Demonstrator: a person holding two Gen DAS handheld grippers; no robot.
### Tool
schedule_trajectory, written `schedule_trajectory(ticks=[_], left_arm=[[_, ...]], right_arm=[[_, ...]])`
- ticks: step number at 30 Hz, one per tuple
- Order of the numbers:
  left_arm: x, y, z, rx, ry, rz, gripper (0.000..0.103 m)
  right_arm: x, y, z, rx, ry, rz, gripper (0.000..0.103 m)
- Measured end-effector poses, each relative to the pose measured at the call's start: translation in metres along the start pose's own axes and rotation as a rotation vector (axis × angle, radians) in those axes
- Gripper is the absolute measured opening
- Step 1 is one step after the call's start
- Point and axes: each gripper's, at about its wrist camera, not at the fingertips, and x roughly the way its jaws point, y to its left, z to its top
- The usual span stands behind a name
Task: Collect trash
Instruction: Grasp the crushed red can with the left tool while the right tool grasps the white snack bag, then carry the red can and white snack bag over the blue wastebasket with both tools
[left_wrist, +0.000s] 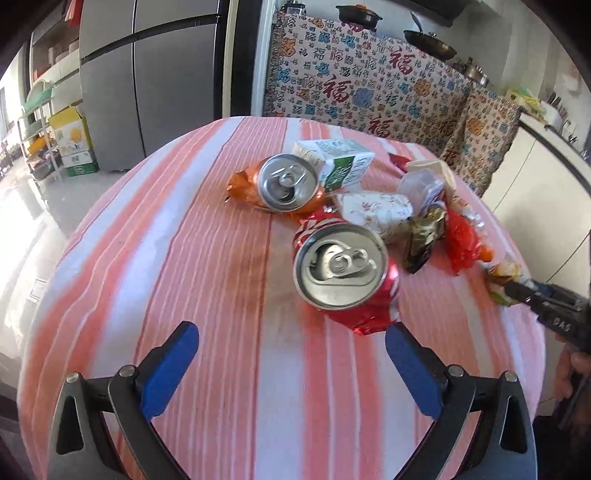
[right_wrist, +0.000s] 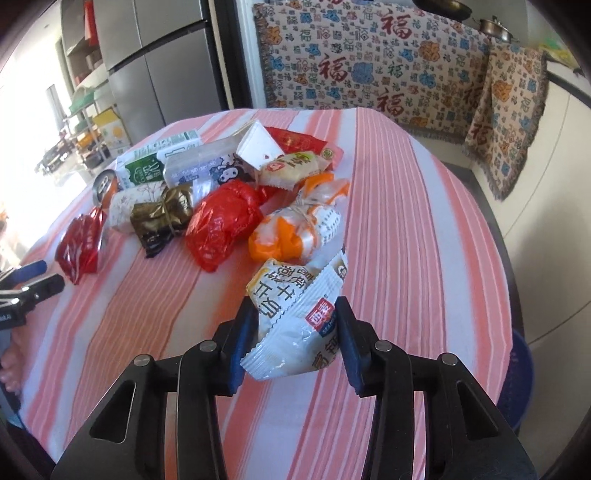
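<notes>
Trash is heaped on a round table under a pink-and-white striped cloth (left_wrist: 177, 240). A crushed red can (left_wrist: 343, 273) stands just ahead of my left gripper (left_wrist: 291, 330), which is open and empty, its right finger close to the can's base. Behind it are a crushed orange can (left_wrist: 284, 182) and a green-and-white milk carton (left_wrist: 343, 162). My right gripper (right_wrist: 294, 304) is shut on a white printed snack wrapper (right_wrist: 295, 325), just above the cloth. Seen from the left wrist view, the right gripper (left_wrist: 517, 291) is at the table's right edge.
The pile also holds a red plastic bag (right_wrist: 221, 225), an orange-and-white bundle (right_wrist: 299, 225), a gold wrapper (right_wrist: 162, 218) and small cartons. A blue bin (right_wrist: 521, 380) stands below the table's right edge. A fridge and a patterned cloth stand behind.
</notes>
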Motion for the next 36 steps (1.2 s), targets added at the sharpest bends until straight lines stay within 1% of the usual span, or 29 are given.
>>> schedule_trajectory(ticks=[2,3,4,5,6,7,8,10,11,12,13,14,15,17,18,19,20,21,23,24,27,29,30,33,36], left_arm=[[0.001,-0.006,0.005,-0.029,-0.004,-0.068,0.103],[0.005,-0.012,0.01,-0.031,0.001,-0.081,0.103],[0.009,-0.017,0.015,-0.026,0.003,-0.076,0.103],[0.015,-0.022,0.019,-0.015,0.001,-0.056,0.103],[0.021,-0.025,0.023,-0.01,0.005,-0.034,0.103],[0.027,-0.026,0.026,-0.014,0.013,-0.024,0.103],[0.031,-0.024,0.028,-0.021,0.019,-0.026,0.103],[0.035,-0.022,0.029,-0.04,0.031,-0.027,0.099],[0.035,-0.022,0.028,-0.041,0.029,-0.039,0.092],[0.036,-0.023,0.027,-0.034,0.035,-0.058,0.065],[0.038,-0.025,0.026,-0.024,0.058,-0.068,0.061],[0.037,-0.025,0.023,-0.02,0.056,-0.079,0.06],[0.035,-0.025,0.021,-0.017,0.05,-0.081,0.059],[0.03,-0.026,0.016,-0.009,0.048,-0.091,0.059],[0.025,-0.025,0.013,-0.006,0.044,-0.102,0.056],[0.019,-0.027,0.01,0.003,0.042,-0.109,0.056],[0.014,-0.028,0.008,0.012,0.039,-0.114,0.054],[0.006,-0.03,0.004,0.023,0.034,-0.125,0.052],[-0.008,-0.035,-0.002,0.045,0.024,-0.15,0.051],[-0.013,-0.039,-0.005,0.058,0.024,-0.162,0.034],[-0.014,-0.052,-0.014,0.09,0.033,-0.179,0.034],[-0.008,-0.057,-0.02,0.096,0.049,-0.167,0.034],[-0.007,-0.058,-0.023,0.091,0.051,-0.172,0.034],[-0.016,-0.061,-0.028,0.09,0.028,-0.194,0.034],[-0.026,-0.074,-0.029,0.117,0.024,-0.218,0.034]], right_arm=[[0.001,0.002,0.0,-0.005,0.003,-0.01,0.046],[0.001,0.003,-0.002,-0.005,0.003,-0.011,0.048],[0.002,0.004,-0.001,-0.003,0.004,-0.008,0.05],[0.001,0.003,-0.001,-0.003,0.006,-0.004,0.055],[0.0,0.003,0.001,-0.004,0.005,-0.002,0.063],[-0.001,0.003,0.002,-0.008,0.004,0.004,0.067],[-0.004,0.002,0.003,-0.01,0.003,0.008,0.074],[-0.007,-0.002,0.004,-0.012,0.006,0.008,0.075],[-0.009,-0.003,0.006,-0.014,0.008,0.01,0.076],[-0.009,-0.003,0.007,-0.018,0.011,0.014,0.078],[-0.009,-0.002,0.009,-0.024,0.016,0.019,0.08],[-0.007,0.0,0.01,-0.031,0.026,0.022,0.083],[-0.004,0.001,0.011,-0.037,0.037,0.023,0.085],[0.005,0.004,0.012,-0.037,0.055,0.008,0.085],[0.01,0.003,0.012,-0.033,0.07,-0.002,0.079],[0.014,0.001,0.011,-0.022,0.093,-0.006,0.064],[0.012,-0.003,0.009,0.004,0.09,-0.007,0.032],[0.007,-0.005,0.008,0.026,0.078,0.01,0.031],[-0.008,-0.01,0.005,0.06,0.049,0.043,0.03],[-0.016,-0.011,0.005,0.066,0.037,0.05,0.03],[-0.031,-0.01,0.003,0.067,0.027,0.074,0.03],[-0.037,-0.01,0.0,0.061,0.027,0.063,0.03],[-0.04,-0.011,-0.002,0.06,0.026,0.061,0.03],[-0.051,-0.014,-0.01,0.068,0.014,0.066,0.03],[-0.059,-0.02,-0.016,0.08,0.006,0.088,0.03]])
